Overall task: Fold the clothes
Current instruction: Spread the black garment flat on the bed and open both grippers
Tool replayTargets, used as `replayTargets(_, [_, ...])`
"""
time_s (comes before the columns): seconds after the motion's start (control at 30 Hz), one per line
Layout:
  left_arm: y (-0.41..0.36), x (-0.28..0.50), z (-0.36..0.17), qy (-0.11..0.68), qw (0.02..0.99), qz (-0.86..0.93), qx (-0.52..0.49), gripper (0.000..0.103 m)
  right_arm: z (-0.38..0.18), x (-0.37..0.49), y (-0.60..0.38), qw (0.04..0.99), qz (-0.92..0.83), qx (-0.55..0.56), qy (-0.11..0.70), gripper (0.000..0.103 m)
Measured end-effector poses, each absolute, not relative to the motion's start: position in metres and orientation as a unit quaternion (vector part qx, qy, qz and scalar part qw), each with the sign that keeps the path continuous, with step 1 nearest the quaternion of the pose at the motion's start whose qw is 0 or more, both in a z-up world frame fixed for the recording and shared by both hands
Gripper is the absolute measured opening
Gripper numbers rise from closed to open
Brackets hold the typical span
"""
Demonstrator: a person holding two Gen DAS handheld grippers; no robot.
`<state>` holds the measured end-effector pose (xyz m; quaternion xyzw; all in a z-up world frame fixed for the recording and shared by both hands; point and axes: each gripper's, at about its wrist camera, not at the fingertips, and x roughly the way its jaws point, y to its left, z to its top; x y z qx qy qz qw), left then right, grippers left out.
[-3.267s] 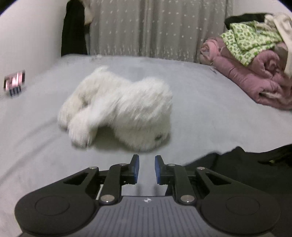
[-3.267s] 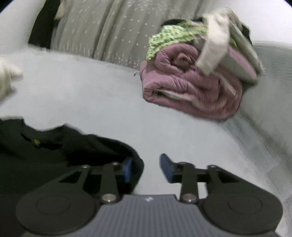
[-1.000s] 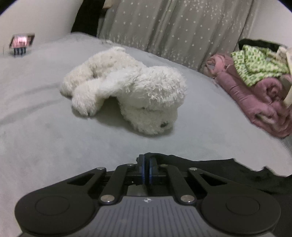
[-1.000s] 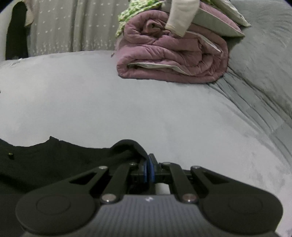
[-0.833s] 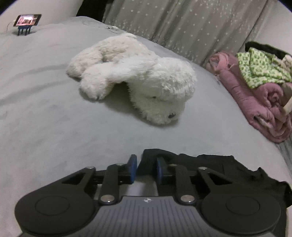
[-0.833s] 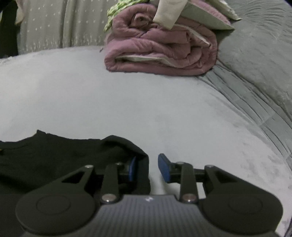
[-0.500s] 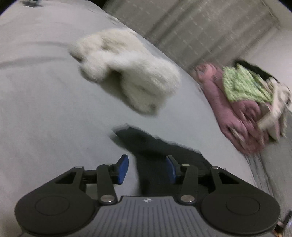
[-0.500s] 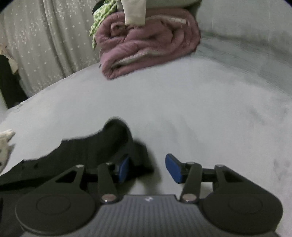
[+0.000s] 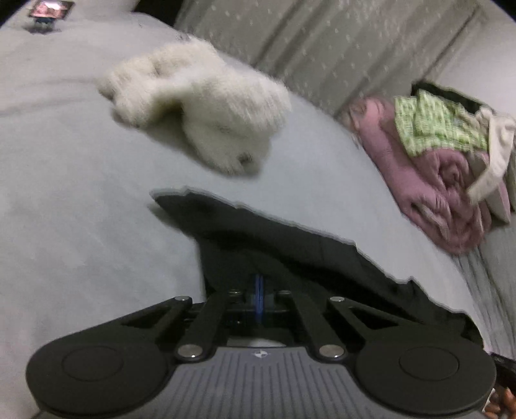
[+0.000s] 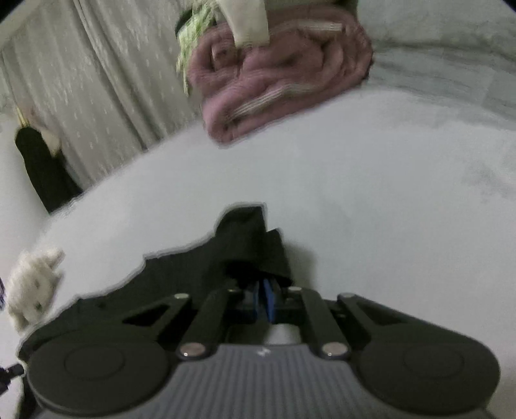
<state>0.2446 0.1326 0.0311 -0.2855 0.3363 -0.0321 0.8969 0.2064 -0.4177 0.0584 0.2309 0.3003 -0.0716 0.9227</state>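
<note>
A black garment [image 9: 290,245] lies spread on the grey bed [image 9: 80,225]. My left gripper [image 9: 259,287] is shut, its blue pads pressed together on the garment's near left part. In the right wrist view the same black garment [image 10: 200,267] shows a bunched corner sticking up. My right gripper [image 10: 266,295] is shut on that bunched black cloth. Both views are motion-blurred.
A white plush toy [image 9: 200,109] lies beyond the garment; the right wrist view catches the plush toy [image 10: 32,283] at far left. A rolled pink blanket [image 9: 435,180] with green patterned cloth [image 9: 435,125] is piled at the right. Curtains [image 9: 322,48] hang behind. A small screen [image 9: 48,8] stands far left.
Half a second ago both grippers stood open over the garment's edges. Both have now shut on the black cloth, and both views have tilted and shifted.
</note>
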Motion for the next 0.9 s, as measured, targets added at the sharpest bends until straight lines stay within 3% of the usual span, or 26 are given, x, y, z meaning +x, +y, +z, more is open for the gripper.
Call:
replayTargets(0.13, [0.163,0.235,0.046,0.316,0.898,-0.02,-0.306,0.0,0.089,0.183,-0.426,0.927,-0.078,0.239,0.28,0.005])
replayTargets(0.37, [0.166,0.232,0.017,0.373,0.861,-0.032,-0.343,0.002,0.089,0.164,-0.427,0.917,-0.118,0.234,0.302,0.005])
replayTargets(0.43, [0.162,0.23,0.017,0.373,0.86,-0.039,-0.346,0.018,0.086,0.162,-0.431,0.914,-0.134,0.238,0.301,0.005])
replayTargets(0.5, [0.156,0.228,0.02,0.366,0.866,-0.045,-0.338,0.052,0.082,0.161,-0.434,0.912,-0.144,0.244,0.296,0.005])
replayTargets(0.53, [0.153,0.227,0.021,0.363,0.869,-0.048,-0.333,0.055,0.08,0.161,-0.434,0.912,-0.147,0.247,0.291,0.005])
replayTargets(0.7, [0.151,0.225,0.019,0.362,0.872,-0.052,-0.326,0.055,0.07,0.165,-0.435,0.913,-0.12,0.258,0.292,0.014])
replayTargets(0.9, [0.142,0.225,0.018,0.366,0.869,-0.069,-0.325,0.054,0.074,0.158,-0.44,0.911,-0.116,0.268,0.292,0.017])
